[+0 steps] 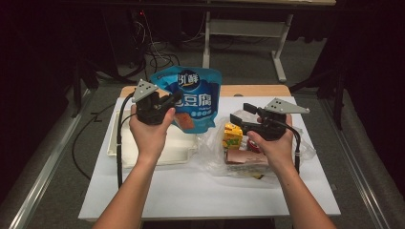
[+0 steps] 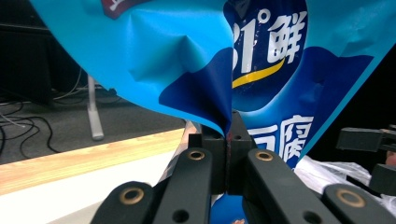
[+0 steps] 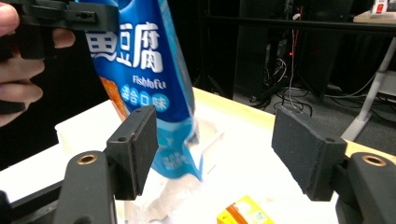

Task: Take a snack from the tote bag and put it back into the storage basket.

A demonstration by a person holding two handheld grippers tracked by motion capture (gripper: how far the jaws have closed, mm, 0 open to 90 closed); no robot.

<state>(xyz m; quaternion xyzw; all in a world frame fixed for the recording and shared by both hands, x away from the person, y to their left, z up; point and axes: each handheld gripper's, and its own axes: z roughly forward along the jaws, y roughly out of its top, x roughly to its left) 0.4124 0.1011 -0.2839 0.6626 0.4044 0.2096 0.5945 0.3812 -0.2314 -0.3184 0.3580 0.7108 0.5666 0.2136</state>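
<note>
The left gripper (image 1: 168,101) has its jaws clenched on a fold of the blue snack bag (image 1: 193,95); in the left gripper view the two pads meet with only the pinched film (image 2: 224,119) between them. The bag hangs lifted off the white table (image 1: 191,186), above the white tray (image 1: 179,150), at about 11 o'clock from the right gripper (image 1: 241,114). The right gripper's jaws stand released and wide apart. In its own view the bag's lower corner (image 3: 180,158) hangs between the pads, close to the left one, though the blur there leaves it unclear whether they touch. Beneath that hand lies a clear plastic bag (image 1: 212,155) with a yellow carton (image 1: 232,136) in it.
</note>
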